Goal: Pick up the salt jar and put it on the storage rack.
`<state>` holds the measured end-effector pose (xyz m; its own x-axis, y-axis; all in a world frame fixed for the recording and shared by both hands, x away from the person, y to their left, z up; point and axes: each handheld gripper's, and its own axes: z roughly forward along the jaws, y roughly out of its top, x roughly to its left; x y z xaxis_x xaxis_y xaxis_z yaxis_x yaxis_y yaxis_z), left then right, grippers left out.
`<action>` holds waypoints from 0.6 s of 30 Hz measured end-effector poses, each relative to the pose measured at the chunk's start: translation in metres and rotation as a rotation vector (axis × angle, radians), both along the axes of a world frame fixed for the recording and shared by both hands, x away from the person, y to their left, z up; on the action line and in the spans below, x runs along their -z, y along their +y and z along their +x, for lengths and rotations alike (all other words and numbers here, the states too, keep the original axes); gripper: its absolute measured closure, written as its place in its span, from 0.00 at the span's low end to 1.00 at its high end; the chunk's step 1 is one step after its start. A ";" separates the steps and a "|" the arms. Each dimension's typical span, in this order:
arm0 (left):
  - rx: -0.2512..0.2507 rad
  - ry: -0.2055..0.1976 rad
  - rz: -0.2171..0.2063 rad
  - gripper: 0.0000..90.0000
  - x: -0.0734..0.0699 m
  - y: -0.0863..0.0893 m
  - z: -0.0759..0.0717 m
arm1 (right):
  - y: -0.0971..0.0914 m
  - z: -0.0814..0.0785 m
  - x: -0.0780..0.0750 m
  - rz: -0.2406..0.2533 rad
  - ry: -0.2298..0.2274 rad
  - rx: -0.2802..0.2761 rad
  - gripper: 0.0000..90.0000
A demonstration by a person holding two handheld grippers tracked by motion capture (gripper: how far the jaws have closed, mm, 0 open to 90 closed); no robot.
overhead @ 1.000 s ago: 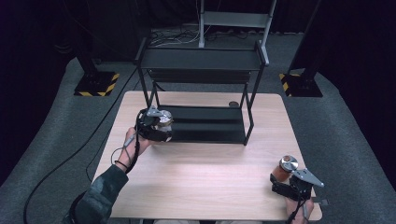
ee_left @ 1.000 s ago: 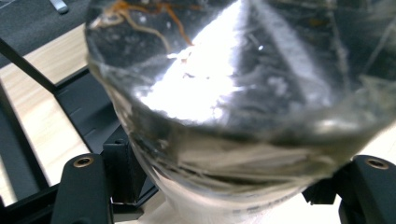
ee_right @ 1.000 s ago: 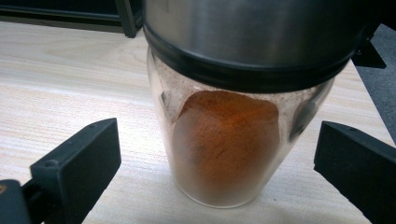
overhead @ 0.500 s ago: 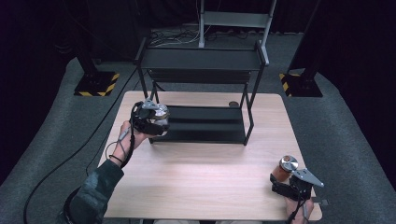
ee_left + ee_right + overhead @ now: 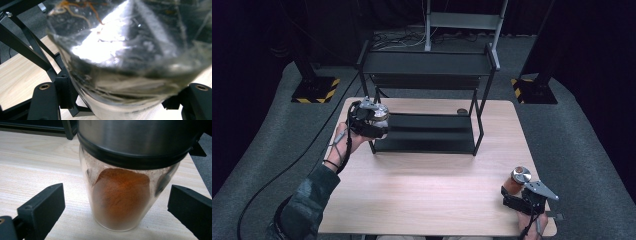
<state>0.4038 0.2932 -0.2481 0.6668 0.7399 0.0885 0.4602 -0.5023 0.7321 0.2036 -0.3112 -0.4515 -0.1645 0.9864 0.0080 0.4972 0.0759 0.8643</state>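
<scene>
At the left of the pale wooden table, the left gripper is clenched on a clear glass jar with a shiny metal lid, holding it in the air at the front left corner of the black metal two-tier rack; in the left gripper view the jar bulges close between the two black jaws. Near the table's front right corner, the right gripper stands released, its jaws wide apart on either side of a glass spice jar of orange-brown powder with a steel cap, which stands upright on the wood, touching neither jaw.
</scene>
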 end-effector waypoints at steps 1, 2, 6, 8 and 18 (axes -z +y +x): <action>0.000 0.000 0.003 0.34 -0.002 0.000 0.000 | 0.000 0.000 0.000 0.000 0.000 0.000 0.00; 0.003 -0.001 0.007 0.34 -0.003 0.000 0.001 | 0.000 0.000 0.000 0.000 0.000 0.000 0.00; 0.001 -0.004 0.011 0.34 -0.009 0.000 0.001 | 0.000 0.000 0.000 0.001 0.000 0.000 0.00; 0.002 -0.007 0.015 0.34 -0.011 -0.001 0.001 | 0.000 0.000 0.000 0.000 0.000 0.000 0.00; -0.003 -0.020 0.014 0.34 -0.019 -0.001 0.001 | 0.000 0.000 0.000 0.001 0.000 0.000 0.00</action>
